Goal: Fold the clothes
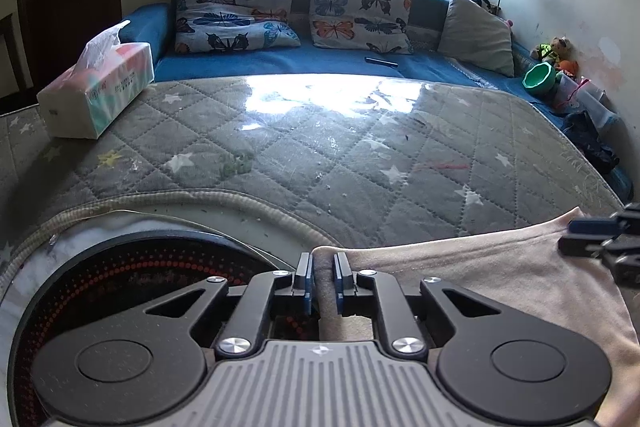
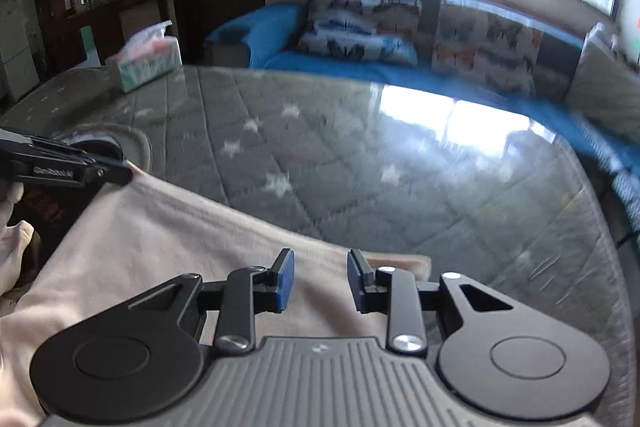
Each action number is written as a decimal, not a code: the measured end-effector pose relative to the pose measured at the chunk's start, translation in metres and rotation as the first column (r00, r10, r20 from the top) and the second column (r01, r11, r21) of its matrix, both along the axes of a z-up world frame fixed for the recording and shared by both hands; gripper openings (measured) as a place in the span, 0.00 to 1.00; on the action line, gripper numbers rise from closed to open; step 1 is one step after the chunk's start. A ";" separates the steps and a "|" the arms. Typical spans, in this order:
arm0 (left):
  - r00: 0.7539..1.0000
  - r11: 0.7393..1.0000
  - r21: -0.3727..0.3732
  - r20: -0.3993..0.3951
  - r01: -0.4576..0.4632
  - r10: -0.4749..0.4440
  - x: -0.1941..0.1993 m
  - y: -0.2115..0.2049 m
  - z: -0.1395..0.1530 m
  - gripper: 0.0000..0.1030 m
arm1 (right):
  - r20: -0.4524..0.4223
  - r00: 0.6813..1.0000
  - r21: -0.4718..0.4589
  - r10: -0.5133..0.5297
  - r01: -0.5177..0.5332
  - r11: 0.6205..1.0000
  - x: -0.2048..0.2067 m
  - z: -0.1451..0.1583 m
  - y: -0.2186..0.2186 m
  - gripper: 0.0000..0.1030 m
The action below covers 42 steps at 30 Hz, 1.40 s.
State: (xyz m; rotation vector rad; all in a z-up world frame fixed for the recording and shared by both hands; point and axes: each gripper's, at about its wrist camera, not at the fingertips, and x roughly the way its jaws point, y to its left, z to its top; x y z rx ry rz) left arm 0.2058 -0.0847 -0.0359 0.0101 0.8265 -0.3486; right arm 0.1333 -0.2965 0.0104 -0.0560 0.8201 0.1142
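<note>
Garment [image 1: 480,279]: a pale pink piece of clothing lies at the near edge of the table [image 1: 320,147], which carries a grey quilted, star-patterned cover under a glossy clear sheet. Left gripper [image 1: 323,277]: jaws nearly together, pinching a bunched corner of the cloth. Right gripper [image 2: 321,277]: jaws parted, poised over the opposite edge with fabric beneath and between them but no grip made; the right wrist view is motion-blurred. The cloth spans the gap between both grippers, its upper edge running in a shallow sag. No crease or doubled layer is clearly visible, so folding appears to be at an early stage: one corner secured, the second not yet taken, every fold remaining. A tissue box [image 1: 98,91] stands at the far left of the table, well apart from the cloth, and a blue sofa [image 1: 280,65] with butterfly cushions sits beyond.
</note>
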 end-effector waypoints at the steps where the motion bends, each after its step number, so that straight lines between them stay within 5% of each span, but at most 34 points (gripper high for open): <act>1: 1.000 1.000 0.002 -0.001 -0.001 0.001 0.000 0.000 0.000 0.16 | -0.016 1.000 0.001 -0.002 0.002 1.000 0.002 -0.005 -0.001 0.28; 9: 1.000 1.000 -0.010 0.022 -0.001 0.001 -0.014 0.001 0.018 0.19 | -0.037 0.990 -0.022 0.137 -0.138 0.990 -0.038 0.010 0.022 0.29; 13: 0.997 0.997 -0.039 0.035 0.070 -0.069 -0.037 -0.011 0.032 0.19 | -0.063 0.968 -0.022 0.244 -0.245 0.969 -0.071 0.018 0.044 0.29; 23: 0.968 0.965 -0.083 -0.031 0.247 -0.251 -0.083 -0.057 0.016 0.19 | -0.133 0.859 0.052 0.495 -0.493 0.869 -0.166 0.029 0.092 0.30; 29: 0.965 0.965 -0.074 -0.051 0.253 -0.257 -0.092 -0.063 0.002 0.19 | -0.139 0.819 0.002 0.557 -0.562 0.827 -0.204 0.025 0.111 0.43; 35: 0.967 0.966 -0.077 -0.049 0.245 -0.250 -0.093 -0.062 0.001 0.19 | -0.123 0.827 -0.026 0.549 -0.556 0.831 -0.211 0.014 0.116 0.34; 37: 0.967 0.966 -0.078 -0.046 0.245 -0.249 -0.094 -0.061 0.001 0.19 | -0.125 0.825 -0.017 0.551 -0.557 0.830 -0.213 0.010 0.116 0.14; 42: 0.969 0.967 -0.081 -0.044 0.241 -0.245 -0.095 -0.061 0.001 0.19 | -0.101 0.844 -0.043 0.527 -0.533 0.845 -0.217 0.009 0.114 0.05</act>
